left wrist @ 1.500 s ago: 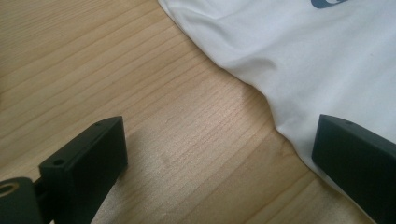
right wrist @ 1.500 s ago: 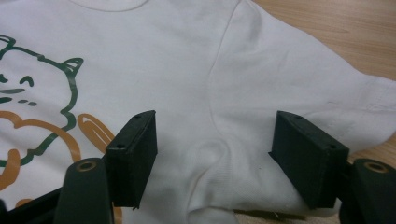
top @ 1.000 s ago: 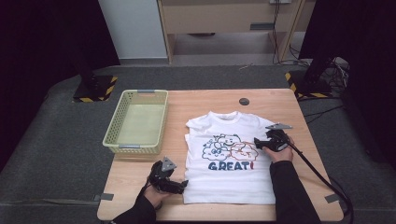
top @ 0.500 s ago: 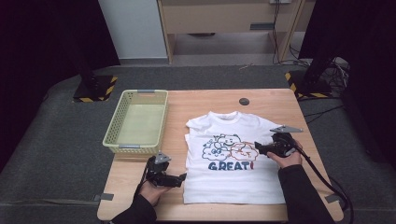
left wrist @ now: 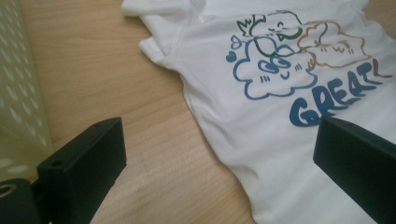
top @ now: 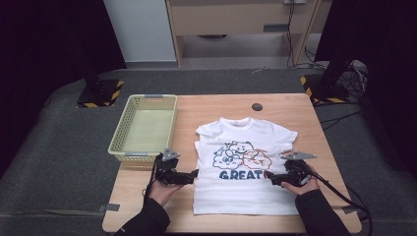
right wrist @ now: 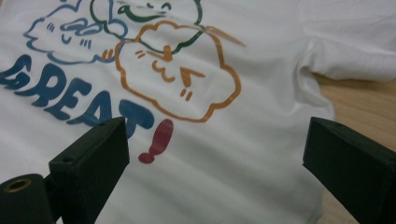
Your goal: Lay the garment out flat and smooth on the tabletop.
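Lying flat and print-up on the wooden table (top: 290,105), the white T-shirt (top: 241,191) sat between the left gripper (top: 193,173) and right gripper (top: 269,176), each gaping wide at a side hem, the right's jaws having just been opening, nothing gripped.

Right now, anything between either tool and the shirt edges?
Nothing visible. The left tool sits open at the white T-shirt's left edge, the right tool open at its right edge. The basket and the small dark disc lie clear of both.
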Tool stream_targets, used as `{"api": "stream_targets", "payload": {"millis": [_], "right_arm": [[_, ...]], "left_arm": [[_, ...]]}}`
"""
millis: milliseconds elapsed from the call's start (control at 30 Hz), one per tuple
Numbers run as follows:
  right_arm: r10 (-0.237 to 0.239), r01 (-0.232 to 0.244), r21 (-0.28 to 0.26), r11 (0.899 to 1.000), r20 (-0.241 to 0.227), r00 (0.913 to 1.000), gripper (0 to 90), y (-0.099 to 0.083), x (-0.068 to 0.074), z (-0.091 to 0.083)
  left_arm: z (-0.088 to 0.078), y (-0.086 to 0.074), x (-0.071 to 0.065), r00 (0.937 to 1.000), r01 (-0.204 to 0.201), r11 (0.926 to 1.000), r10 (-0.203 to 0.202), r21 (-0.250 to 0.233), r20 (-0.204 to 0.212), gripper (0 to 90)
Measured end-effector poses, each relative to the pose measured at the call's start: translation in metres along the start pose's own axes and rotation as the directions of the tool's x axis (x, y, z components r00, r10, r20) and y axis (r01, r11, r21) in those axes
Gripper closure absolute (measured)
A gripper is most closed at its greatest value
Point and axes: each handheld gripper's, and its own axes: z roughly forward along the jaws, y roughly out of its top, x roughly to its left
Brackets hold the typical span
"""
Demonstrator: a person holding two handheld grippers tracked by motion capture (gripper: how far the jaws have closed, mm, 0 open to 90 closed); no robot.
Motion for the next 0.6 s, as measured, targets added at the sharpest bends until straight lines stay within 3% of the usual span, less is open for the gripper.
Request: {"api": "stream_targets", "payload": {"millis": [333,600], "right_arm": [[-0.034,0.035,0.066,0.997,-0.015,0.9993,6.8,-0.016,0.012,0.002],[-0.051,0.051,0.078,0.996,-0.006,0.9987,6.8,-0.021,0.013,0.003]], "left_arm": [[0.009,0.033,0.002,0.9990,0.006,0.9991,-0.008,-0.043,-0.045,2.4],[0.024,0.059,0.002,0.9964,-0.024,0.9988,0.020,-0.044,-0.082,3.0]]}}
